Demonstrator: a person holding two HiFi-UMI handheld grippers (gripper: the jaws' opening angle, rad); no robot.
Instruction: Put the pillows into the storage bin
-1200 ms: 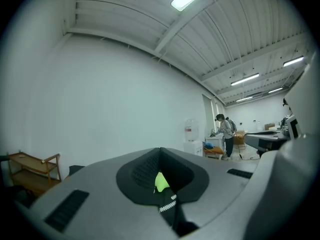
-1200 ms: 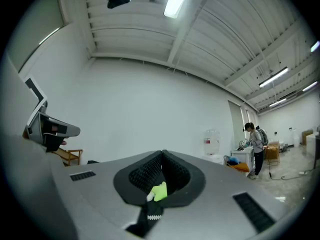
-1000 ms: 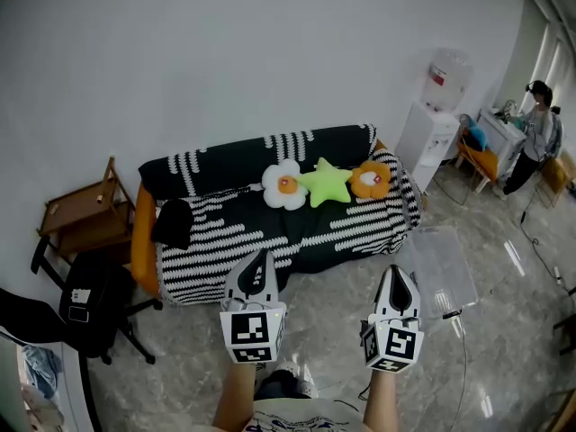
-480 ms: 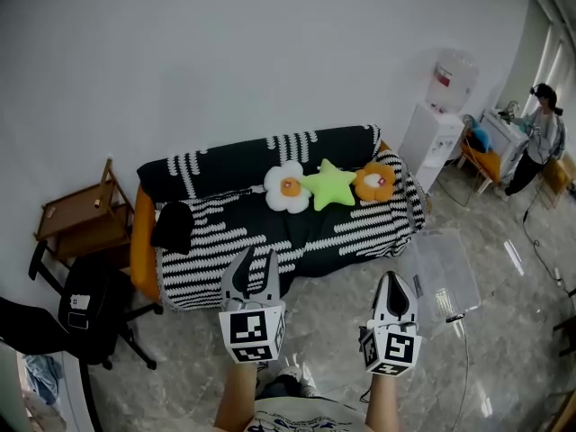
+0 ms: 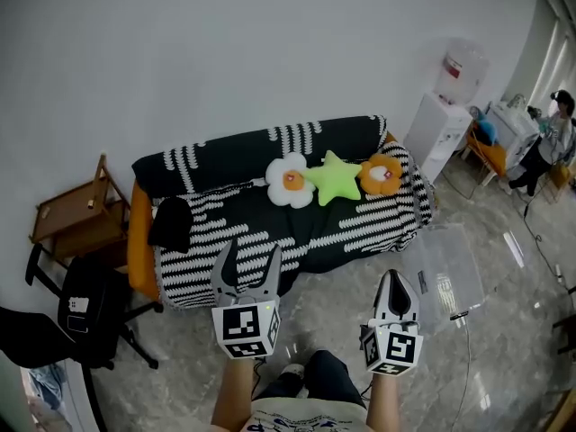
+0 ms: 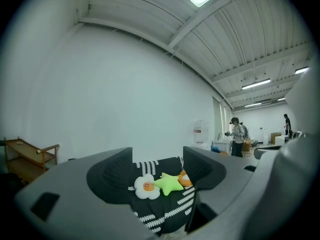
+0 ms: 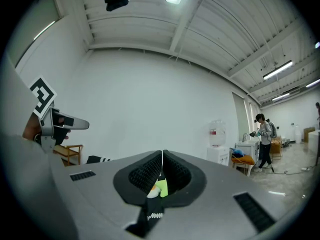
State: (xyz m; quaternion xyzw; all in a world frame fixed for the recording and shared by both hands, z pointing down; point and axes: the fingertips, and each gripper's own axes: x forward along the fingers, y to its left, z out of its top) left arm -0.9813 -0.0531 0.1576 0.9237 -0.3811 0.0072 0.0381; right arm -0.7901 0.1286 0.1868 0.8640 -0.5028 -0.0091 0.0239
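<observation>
Three pillows lie in a row on the sofa's seat: a white flower (image 5: 288,180), a green star (image 5: 335,176) and an orange flower (image 5: 380,175). The clear storage bin (image 5: 447,277) stands on the floor right of the sofa. My left gripper (image 5: 250,252) is held level in front of the sofa, well short of the pillows. Its jaws have just been opening and stand open with nothing between them. The left gripper view frames the white flower (image 6: 146,186) and green star (image 6: 169,183) far off between the jaws. My right gripper (image 5: 394,279) is shut and empty, left of the bin.
The sofa (image 5: 270,228) has a black-and-white striped cover, with a dark cushion (image 5: 171,223) at its left end. A wooden side table (image 5: 76,219) and a black office chair (image 5: 85,309) stand at left. A water dispenser (image 5: 445,106) and a person (image 5: 551,142) are at far right.
The left jaws went from shut to wide open. Both grippers moved forward toward the sofa, and the sofa sits a little closer in view.
</observation>
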